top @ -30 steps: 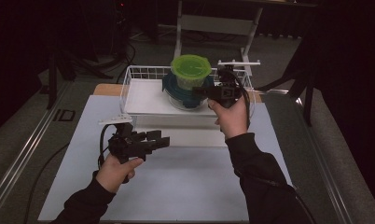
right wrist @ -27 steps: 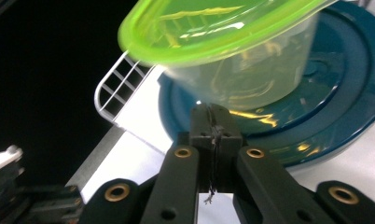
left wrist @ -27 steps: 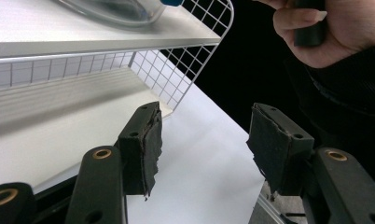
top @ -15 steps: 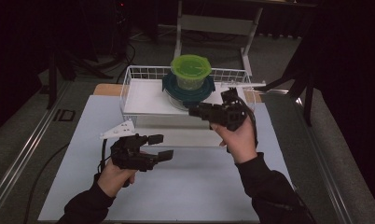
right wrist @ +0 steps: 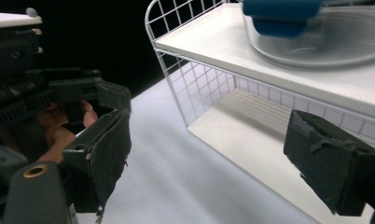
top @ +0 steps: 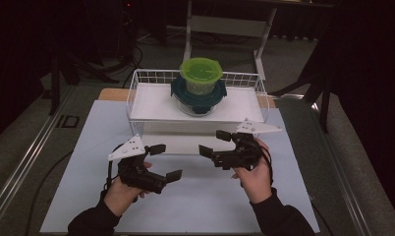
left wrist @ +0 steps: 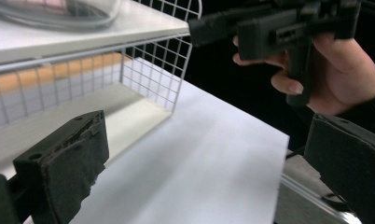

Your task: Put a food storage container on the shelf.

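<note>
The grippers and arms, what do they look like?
Each hand holds a black pistol-grip tool. The left gripper and right gripper each have two black, foam-faced jaws, worn at the edges, and a pale grey three-cornered plate with small dots on top. Black cables trail behind. Both sleeves are black.

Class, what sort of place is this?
Probably a lab or recording studio, not a kitchen: a white sheet covers the table, black surrounds it, and a wire rack holds stacked containers.
</note>
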A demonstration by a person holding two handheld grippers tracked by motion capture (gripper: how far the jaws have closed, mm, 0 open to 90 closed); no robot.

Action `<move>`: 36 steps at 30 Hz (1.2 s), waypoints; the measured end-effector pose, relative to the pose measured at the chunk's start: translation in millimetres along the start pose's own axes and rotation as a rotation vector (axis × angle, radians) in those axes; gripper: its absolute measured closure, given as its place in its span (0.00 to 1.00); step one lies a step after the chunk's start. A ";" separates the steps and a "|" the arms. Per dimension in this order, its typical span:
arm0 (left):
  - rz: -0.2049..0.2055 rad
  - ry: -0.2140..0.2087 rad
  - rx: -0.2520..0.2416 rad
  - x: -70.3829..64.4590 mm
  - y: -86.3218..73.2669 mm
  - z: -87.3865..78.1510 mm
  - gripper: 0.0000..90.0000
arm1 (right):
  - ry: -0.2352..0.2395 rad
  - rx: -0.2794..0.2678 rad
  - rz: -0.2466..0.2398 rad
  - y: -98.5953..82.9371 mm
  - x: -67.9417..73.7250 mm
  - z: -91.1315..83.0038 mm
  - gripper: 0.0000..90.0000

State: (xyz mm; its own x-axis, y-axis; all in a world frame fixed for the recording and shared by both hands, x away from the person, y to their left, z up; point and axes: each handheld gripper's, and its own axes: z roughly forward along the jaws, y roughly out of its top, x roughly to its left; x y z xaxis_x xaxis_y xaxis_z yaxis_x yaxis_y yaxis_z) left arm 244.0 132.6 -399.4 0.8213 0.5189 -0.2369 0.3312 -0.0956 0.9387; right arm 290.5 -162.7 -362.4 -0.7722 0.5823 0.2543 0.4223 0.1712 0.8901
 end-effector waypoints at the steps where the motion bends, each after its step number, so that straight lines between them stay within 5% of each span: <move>1: 0.009 0.006 -0.003 -0.2 -1.6 -0.4 0.00 | 0.008 -0.010 -0.002 -4.5 -0.5 -1.0 0.16; 6: 0.071 -0.012 -0.002 -6.4 -10.3 -0.3 0.00 | -0.009 -0.023 -0.030 -27.5 -3.3 -5.9 0.16; 11: 0.049 -0.028 0.000 -7.8 -19.4 -0.4 0.00 | -0.002 -0.020 0.008 -51.0 -11.2 -12.6 0.17; 16: 0.032 -0.040 0.017 -5.5 -33.0 -1.0 0.00 | -0.025 0.006 -0.003 -71.9 -16.9 -17.4 0.17; 25: 0.062 -0.027 0.066 -2.7 -56.3 -0.7 0.00 | -0.036 0.027 0.017 -103.7 -24.2 -25.2 0.17; 36: 0.046 -0.018 0.077 3.5 -83.6 -7.2 0.00 | -0.056 0.051 0.021 -131.7 -27.8 -36.4 0.17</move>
State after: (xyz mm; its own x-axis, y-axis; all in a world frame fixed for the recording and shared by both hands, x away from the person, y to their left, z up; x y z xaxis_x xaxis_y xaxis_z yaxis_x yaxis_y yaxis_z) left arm 215.8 148.5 -476.9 0.8447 0.4968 -0.1992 0.3272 -0.1846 0.9268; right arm 239.0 -230.4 -472.9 -0.7356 0.6296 0.2501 0.4630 0.1978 0.8640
